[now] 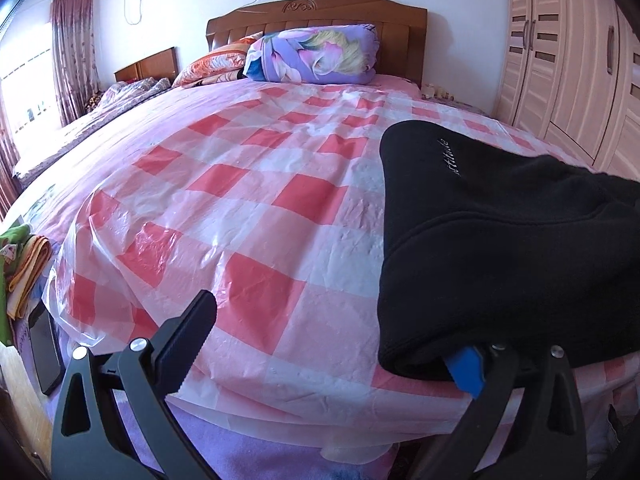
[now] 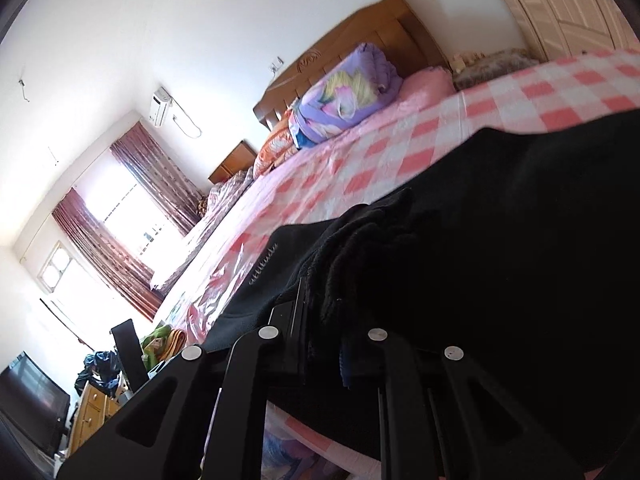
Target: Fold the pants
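Black pants lie at the near right edge of the bed. Left gripper gapes wide, one finger under the fabric, gripping nothing. Right gripper appears clamped on bunched cloth. Advise closing left on the edge before lifting evenly.

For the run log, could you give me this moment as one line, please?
stage: fold underway | left gripper: open, beside black pants | right gripper: shut on pants | surface: checked plastic sheet
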Demonstrator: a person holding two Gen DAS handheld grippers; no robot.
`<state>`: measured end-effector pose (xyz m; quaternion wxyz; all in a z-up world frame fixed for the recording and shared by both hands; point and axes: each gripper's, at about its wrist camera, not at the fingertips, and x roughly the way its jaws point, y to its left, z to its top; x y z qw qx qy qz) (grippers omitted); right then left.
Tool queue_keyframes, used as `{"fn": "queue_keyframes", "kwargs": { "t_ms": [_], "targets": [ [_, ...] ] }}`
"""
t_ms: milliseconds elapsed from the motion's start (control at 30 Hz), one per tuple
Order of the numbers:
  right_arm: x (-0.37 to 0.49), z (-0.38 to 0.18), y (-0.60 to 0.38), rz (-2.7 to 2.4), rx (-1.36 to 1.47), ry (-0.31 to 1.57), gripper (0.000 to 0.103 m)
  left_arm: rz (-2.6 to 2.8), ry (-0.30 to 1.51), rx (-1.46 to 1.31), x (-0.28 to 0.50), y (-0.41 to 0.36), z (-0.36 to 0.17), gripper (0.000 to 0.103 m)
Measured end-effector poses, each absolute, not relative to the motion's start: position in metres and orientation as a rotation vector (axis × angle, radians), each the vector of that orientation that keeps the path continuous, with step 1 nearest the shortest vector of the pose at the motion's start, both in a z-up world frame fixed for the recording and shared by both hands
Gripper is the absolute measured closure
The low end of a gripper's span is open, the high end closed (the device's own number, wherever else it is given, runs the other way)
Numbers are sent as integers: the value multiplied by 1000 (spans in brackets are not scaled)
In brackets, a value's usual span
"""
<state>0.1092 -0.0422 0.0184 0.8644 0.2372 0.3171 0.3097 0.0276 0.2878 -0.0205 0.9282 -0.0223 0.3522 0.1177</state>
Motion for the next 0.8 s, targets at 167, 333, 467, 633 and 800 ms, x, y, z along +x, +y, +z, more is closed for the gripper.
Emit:
{"fn": "queue_keyframes", "kwargs": {
  "t_ms": [167,333,467,633,800],
  "targets": [
    [123,-50,-82,541,613,824,95,222,754,34,36,267,-33,1],
    [107,-17,-92,562,580,718,95,227,758,37,37,266,-27,1],
    [105,-17,-100,527,555,718,95,219,751,80,37,256,-26,1],
    [106,-43,-101,511,586,790,95,211,788,7,42,266,-33,1],
    [108,-48,-105,521,636,823,94,203,792,55,39,261,-30,1]
  ]
}}
